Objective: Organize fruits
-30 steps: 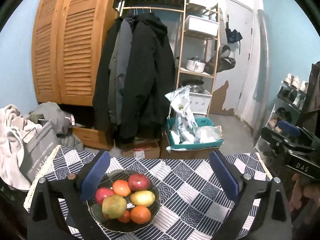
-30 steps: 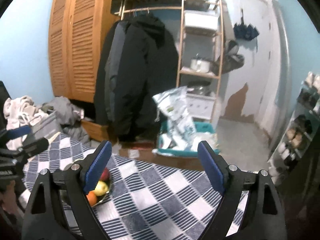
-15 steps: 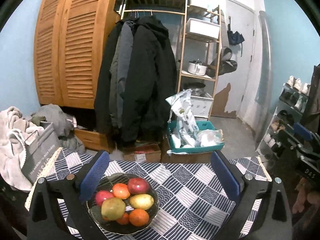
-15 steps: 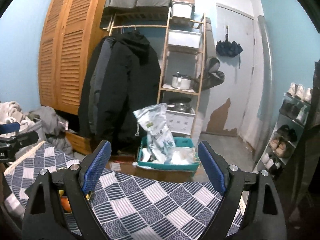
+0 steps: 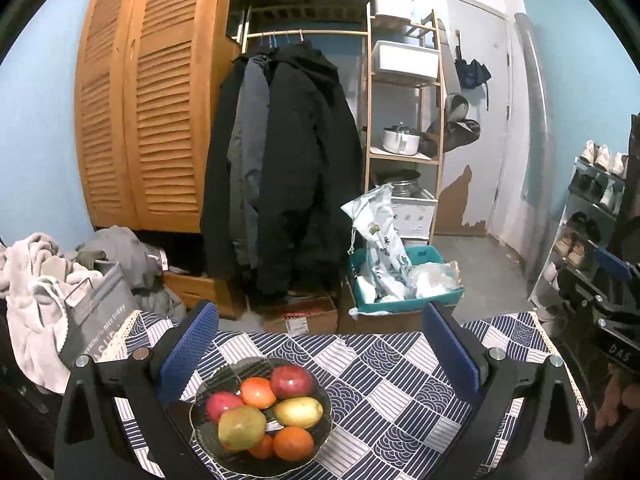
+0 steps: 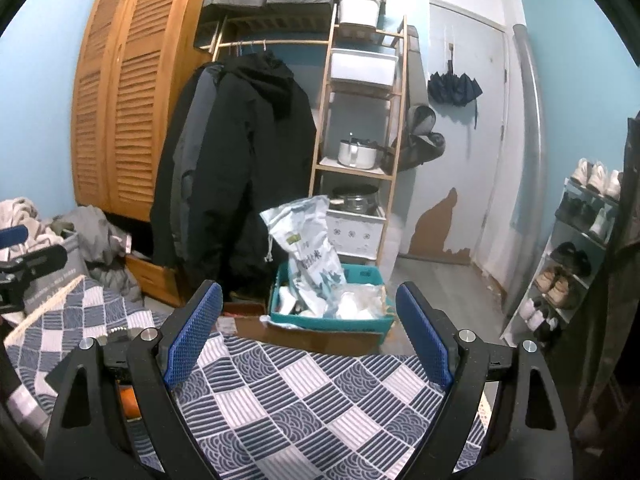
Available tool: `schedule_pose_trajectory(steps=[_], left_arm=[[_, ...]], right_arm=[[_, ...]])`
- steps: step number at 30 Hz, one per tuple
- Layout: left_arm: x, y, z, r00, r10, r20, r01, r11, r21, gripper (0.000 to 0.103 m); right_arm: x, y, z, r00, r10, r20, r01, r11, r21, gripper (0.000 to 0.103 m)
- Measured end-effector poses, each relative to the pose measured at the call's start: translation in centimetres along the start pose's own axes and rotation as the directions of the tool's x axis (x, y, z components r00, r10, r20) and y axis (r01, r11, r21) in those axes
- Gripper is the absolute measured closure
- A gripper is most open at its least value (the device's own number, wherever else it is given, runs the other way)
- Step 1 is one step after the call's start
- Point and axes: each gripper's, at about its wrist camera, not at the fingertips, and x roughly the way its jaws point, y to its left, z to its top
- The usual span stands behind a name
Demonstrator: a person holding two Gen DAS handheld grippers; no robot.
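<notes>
Both grippers' jaws gape above the fruit bowl [image 5: 320, 420].

A lived-in home entryway; coats [image 5: 288, 168] on a rail; shoe rack [image 6: 580, 248]; louvred wardrobe [image 5: 148, 100]; laundry heap [image 5: 36, 280].

Left gripper [image 5: 320, 348] spread wide over fruit bowl [image 5: 316, 444] (piled full) — checked tablecloth [image 5: 400, 392] below.

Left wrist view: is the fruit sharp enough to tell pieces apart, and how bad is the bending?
Left wrist view: fruit bowl sharp, evenly lit, pieces distinct; wardrobe bows strongly. Right wrist view: equally sharp, same bowing, the top shelf box blown out by glare.
</notes>
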Motion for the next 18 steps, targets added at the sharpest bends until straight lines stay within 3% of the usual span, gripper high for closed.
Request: schedule_pose_trajectory(steps=[18], left_arm=[[-0.07, 0.01, -0.02, 1.0, 0.006, -0.002, -0.006, 1.0, -0.001, 0.001]], right_arm=[[0.33, -0.55, -0.23, 1.0, 0.006, -0.022, -0.005, 1.0, 0.018, 0.016]])
